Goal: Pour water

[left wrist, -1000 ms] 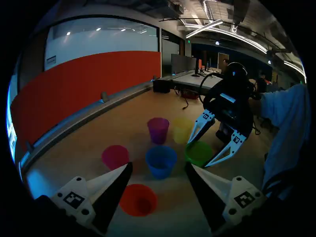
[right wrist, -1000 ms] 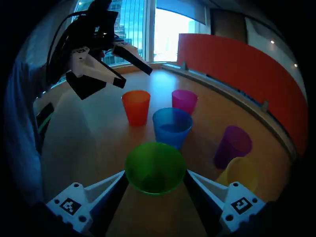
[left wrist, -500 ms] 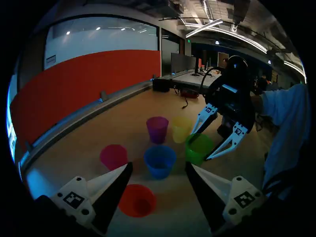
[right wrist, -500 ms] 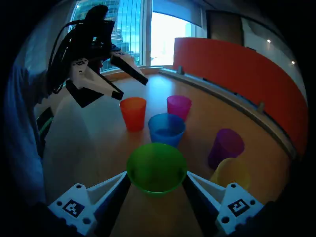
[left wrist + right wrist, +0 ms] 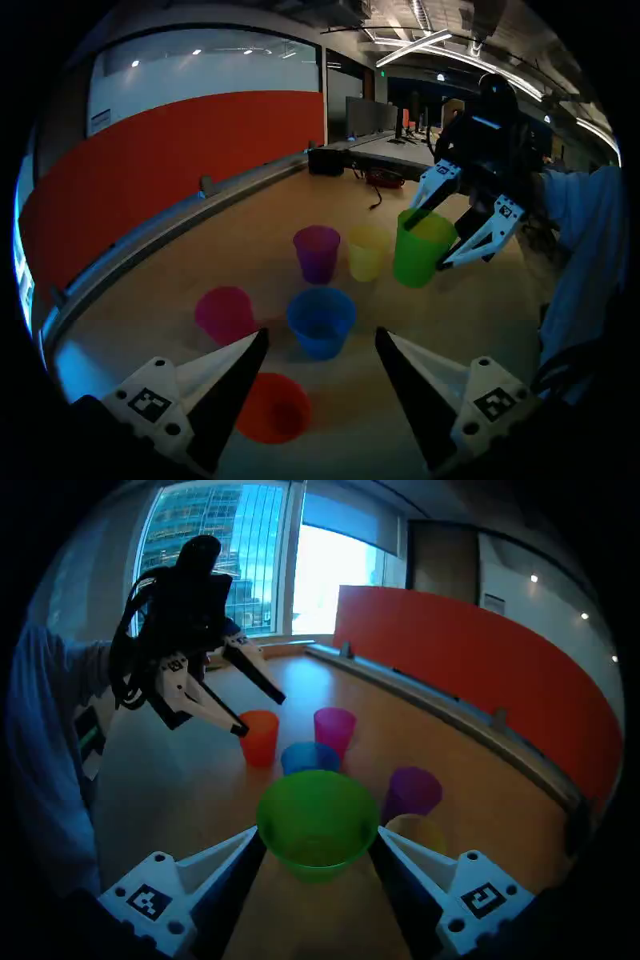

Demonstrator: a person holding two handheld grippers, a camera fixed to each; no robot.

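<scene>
Right tool (image 5: 316, 832) first: both its fingers are clamped on the sides of the green cup (image 5: 317, 824), one finger each side, and the cup sits upright between them with its open mouth facing up. Whether there is water inside it, I can't tell. From the left gripper view that same cup hangs in the tool's grip just right of the yellow cup (image 5: 367, 251), and its base looks raised off the bench (image 5: 240, 240). A light sleeve (image 5: 588, 240) runs in behind that tool. Over to the left tool (image 5: 320, 334): fingers spread wide apart, nothing between them, and it hovers above the bench. Beyond its gap stands the blue cup (image 5: 322, 320), the middle of the cluster. The pink cup (image 5: 225, 314) is just beside it to the left, the purple cup (image 5: 316, 252) is behind it, right next to the yellow one, and the orange cup (image 5: 272, 408) sits nearest, partly behind the left finger. In the right gripper view the left tool's fingertips are close by the orange cup's rim. A long red wall panel (image 5: 160, 160) runs along the far edge of the bench, and bright windows (image 5: 240, 552) show behind the left tool.
</scene>
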